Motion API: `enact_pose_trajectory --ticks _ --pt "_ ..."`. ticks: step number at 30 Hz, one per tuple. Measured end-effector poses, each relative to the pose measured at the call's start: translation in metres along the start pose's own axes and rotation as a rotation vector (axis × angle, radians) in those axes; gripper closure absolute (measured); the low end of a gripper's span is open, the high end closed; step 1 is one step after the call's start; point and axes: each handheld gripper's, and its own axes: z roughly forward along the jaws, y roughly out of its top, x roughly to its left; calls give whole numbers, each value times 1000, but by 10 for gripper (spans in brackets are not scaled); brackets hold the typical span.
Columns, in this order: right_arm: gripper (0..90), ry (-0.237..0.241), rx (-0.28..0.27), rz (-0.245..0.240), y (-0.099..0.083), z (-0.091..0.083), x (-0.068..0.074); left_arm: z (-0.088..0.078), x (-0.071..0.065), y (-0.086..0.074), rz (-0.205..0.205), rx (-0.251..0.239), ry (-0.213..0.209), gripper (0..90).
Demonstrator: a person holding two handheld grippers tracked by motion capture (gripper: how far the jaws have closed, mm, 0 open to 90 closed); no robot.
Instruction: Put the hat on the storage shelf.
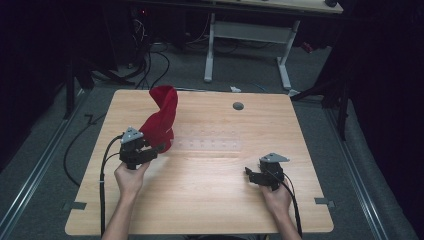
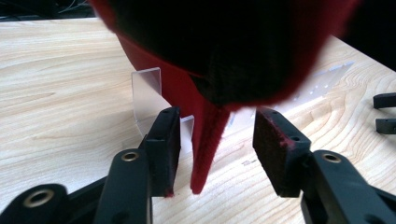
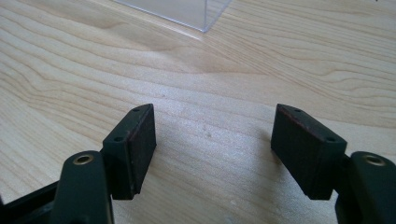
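— Looking down from the high view, what did you count on the wooden table?

— One red cloth, standing up in a twisted peak on the left half, one clear plastic sheet lying flat near the middle, and one small grey disc toward the far edge. Two hands, each with one gripper: the left gripper was at the foot of the cloth, the right gripper well apart from it over bare wood.

— And the left gripper view?

— The left gripper had its two jaws apart, with a thin red fold of the cloth hanging between them, touching neither pad as far as I could tell. The cloth's dark, blurred underside loomed above. One clear plastic piece stood bent behind the left jaw. Two black jaw tips of the other gripper showed at the right edge.

— The right gripper view?

— The right gripper held nothing, both jaws spread wide above the table. One corner of clear plastic lay at the top.
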Motion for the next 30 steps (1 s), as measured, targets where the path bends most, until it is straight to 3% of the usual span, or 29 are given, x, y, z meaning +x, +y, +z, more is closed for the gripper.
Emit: enact_pose_trajectory --ticks 10,20,30 --pt "311 1 0 0 0 0 0 -11 5 0 -22 -33 26 459" --pt "311 0 0 0 0 0 0 -24 -3 2 -15 -56 23 421" --pt "311 0 0 -1 0 0 0 -34 0 0 -30 -73 40 409"
